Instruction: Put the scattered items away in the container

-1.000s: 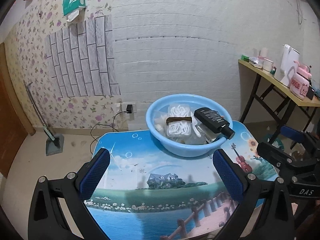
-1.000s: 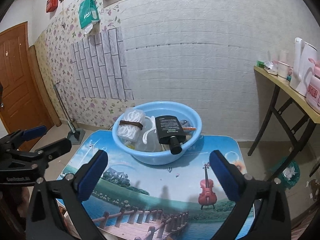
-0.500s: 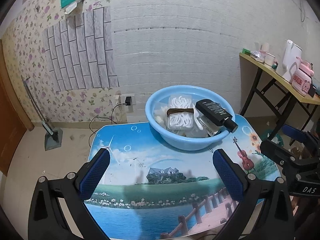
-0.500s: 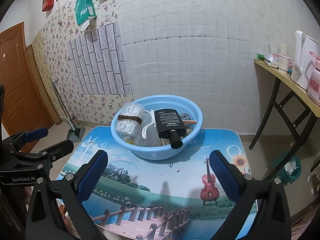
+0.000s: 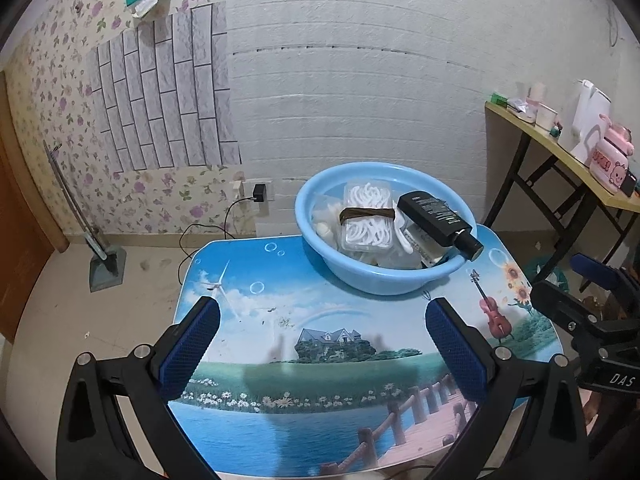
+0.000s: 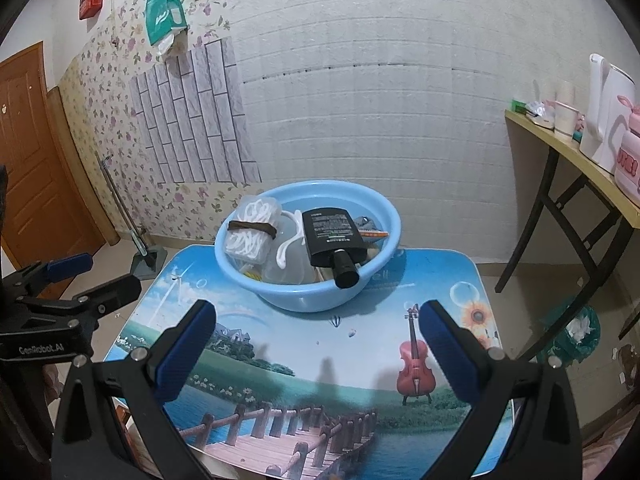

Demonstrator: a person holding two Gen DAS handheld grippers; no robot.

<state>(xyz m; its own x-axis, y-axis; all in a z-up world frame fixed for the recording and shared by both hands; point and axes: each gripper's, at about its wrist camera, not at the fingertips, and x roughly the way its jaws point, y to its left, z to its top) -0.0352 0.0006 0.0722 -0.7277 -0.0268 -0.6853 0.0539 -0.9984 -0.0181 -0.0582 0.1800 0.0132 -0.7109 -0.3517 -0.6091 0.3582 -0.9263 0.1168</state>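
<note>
A light blue basin point(image 5: 320, 204) point(image 6: 296, 296) stands at the far side of a small picture-printed table point(image 5: 320, 380) point(image 6: 280, 360). Inside it lie a black bottle point(image 5: 436, 216) point(image 6: 332, 236), a clear packet of white pieces with a brown band point(image 5: 368, 216) point(image 6: 252, 228), and other small items partly hidden beneath. My left gripper point(image 5: 320, 344) hangs open over the table's near half, nothing between its fingers. My right gripper point(image 6: 316, 344) is open too, empty, short of the basin.
A folding side table point(image 5: 560, 160) point(image 6: 568, 148) with a kettle, cups and a pink box stands at the right. A dustpan point(image 5: 104, 264) leans by the left wall, a charger cable point(image 5: 224, 220) runs to a socket, and a bin point(image 6: 576, 332) sits on the floor.
Both grippers have drawn back and risen slightly, so the basin sits farther off and more of the table shows. Both stayed open and empty.
</note>
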